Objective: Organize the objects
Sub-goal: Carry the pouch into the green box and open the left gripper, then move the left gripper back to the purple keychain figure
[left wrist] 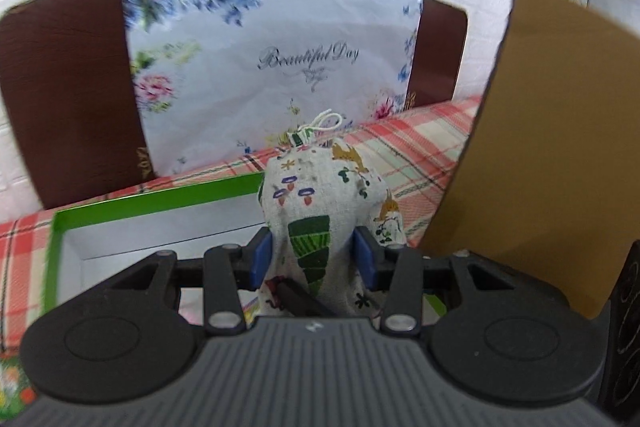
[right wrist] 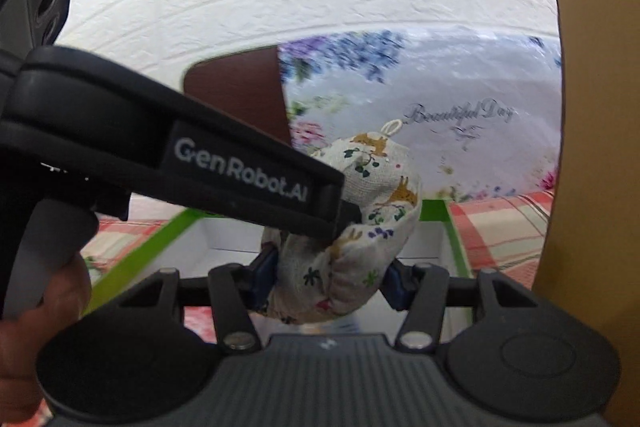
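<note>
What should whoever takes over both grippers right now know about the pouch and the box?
Left gripper: shut on the printed cloth pouch, blue pads squeezing its sides.
Right gripper: shut on the same pouch, lower down; the left gripper's finger crosses in front of it in the right wrist view.
Pouch: held up over the green-rimmed white box, drawstring end pointing up. Not yet in the box.
Around: box sits on the plaid tablecloth; brown cardboard flap stands close on the right; floral "Beautiful Day" bag behind.
Left to do: probably lower the pouch into the box and release both grippers.
</note>
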A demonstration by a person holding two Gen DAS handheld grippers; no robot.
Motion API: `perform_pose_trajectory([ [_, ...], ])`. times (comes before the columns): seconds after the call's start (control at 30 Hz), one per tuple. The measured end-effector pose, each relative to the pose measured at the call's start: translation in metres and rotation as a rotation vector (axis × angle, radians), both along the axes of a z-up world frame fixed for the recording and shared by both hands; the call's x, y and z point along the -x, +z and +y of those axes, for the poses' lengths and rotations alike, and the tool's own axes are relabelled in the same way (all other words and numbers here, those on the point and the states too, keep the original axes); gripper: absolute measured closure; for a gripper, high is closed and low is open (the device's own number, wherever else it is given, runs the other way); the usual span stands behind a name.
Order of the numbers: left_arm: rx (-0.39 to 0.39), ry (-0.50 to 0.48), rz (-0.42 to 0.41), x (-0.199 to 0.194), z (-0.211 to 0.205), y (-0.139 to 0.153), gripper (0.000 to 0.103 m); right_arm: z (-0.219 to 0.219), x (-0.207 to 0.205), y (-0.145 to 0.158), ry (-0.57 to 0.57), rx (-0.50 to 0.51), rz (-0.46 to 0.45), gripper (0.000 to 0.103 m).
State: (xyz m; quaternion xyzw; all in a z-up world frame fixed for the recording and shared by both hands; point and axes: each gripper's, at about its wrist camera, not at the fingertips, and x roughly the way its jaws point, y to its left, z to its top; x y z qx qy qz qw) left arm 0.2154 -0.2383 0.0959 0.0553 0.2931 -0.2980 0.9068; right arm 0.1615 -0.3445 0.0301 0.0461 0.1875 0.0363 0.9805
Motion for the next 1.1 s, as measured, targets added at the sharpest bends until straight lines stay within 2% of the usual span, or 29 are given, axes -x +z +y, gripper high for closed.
perform_pose_trajectory([
  [0.07, -0.039, 0.001, 0.009, -0.009, -0.012, -0.008, 0.056, -0.004, -0.011, -0.009, -0.031, 0.011, 0.025, 0.049],
  [0.13, -0.097, 0.026, -0.004, -0.012, -0.021, -0.013, 0.054, -0.008, -0.009, -0.015, -0.068, 0.01, 0.019, 0.027],
  [0.2, -0.129, 0.061, -0.031, -0.009, -0.021, -0.015, 0.05, -0.011, -0.004, -0.016, -0.077, 0.009, -0.002, 0.024],
  [0.37, -0.198, 0.15, -0.053, -0.002, -0.011, -0.013, 0.046, -0.005, 0.01, -0.014, -0.067, 0.041, -0.019, 0.023],
  [0.43, -0.203, 0.169, -0.045, 0.002, -0.005, -0.011, 0.039, -0.003, 0.017, -0.013, -0.063, 0.055, -0.023, 0.02],
  [0.57, -0.204, 0.2, -0.062, 0.026, 0.008, -0.005, 0.039, 0.004, 0.041, -0.01, -0.062, 0.073, -0.041, 0.02],
  [0.87, -0.195, 0.253, -0.043, 0.073, 0.041, -0.005, 0.039, 0.017, 0.094, -0.013, -0.079, 0.045, 0.006, 0.018],
  [1.1, -0.193, 0.284, -0.026, 0.102, 0.067, -0.014, 0.038, 0.029, 0.118, -0.016, -0.059, 0.005, 0.078, 0.018],
])
